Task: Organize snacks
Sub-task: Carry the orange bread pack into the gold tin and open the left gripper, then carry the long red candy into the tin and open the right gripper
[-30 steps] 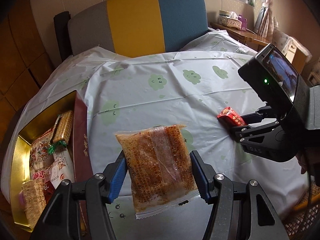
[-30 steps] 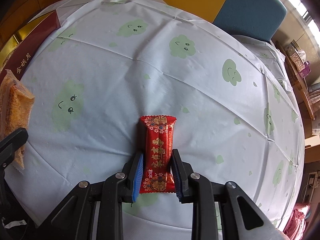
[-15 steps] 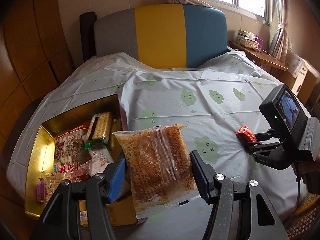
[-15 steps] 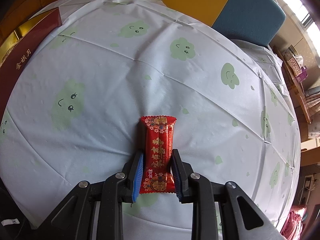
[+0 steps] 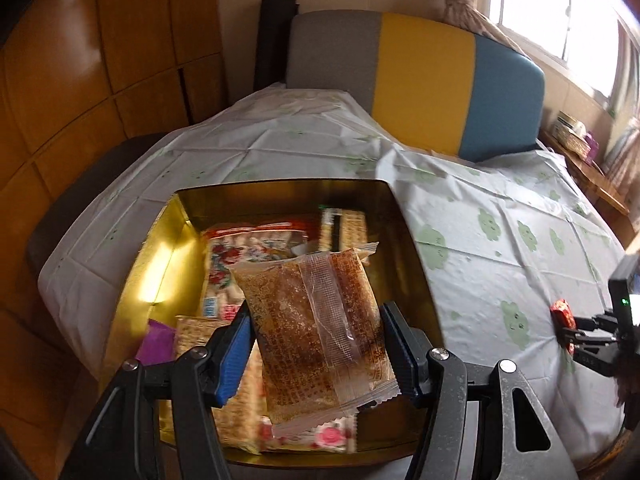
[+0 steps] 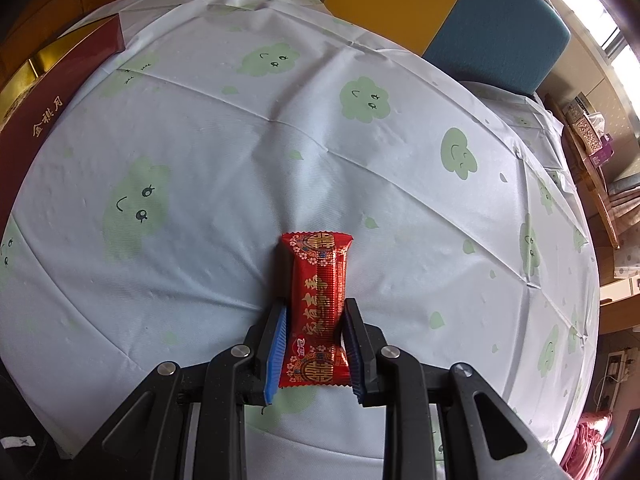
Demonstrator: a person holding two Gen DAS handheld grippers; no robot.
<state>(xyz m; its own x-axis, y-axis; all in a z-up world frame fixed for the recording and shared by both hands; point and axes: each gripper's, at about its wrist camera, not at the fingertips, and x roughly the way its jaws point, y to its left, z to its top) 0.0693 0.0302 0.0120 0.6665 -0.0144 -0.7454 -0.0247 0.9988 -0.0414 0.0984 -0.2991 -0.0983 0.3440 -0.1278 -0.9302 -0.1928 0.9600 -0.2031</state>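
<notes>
My left gripper (image 5: 316, 344) is shut on a clear packet of brown crispy snack (image 5: 316, 332), held over the open gold-lined box (image 5: 168, 264). Several wrapped snacks lie in that box, among them a flowered packet (image 5: 248, 252) and a purple one (image 5: 156, 340). My right gripper (image 6: 314, 344) is shut on a small red wrapped candy bar (image 6: 318, 300), just above the cloud-print tablecloth (image 6: 240, 152). From the left wrist view the right gripper (image 5: 576, 338) appears far right with the red candy bar (image 5: 562, 316) in it.
The box's dark red side (image 6: 44, 108) with gold lettering stands at the table's left edge. Behind the table is a grey, yellow and blue chair back (image 5: 420, 80). A wooden side table with boxes (image 6: 588, 136) is at the far right, under a window.
My left gripper has carried the brown snack packet leftwards from over the tablecloth to over the gold box, rolling slightly. The right gripper and the red candy bar have stayed put.
</notes>
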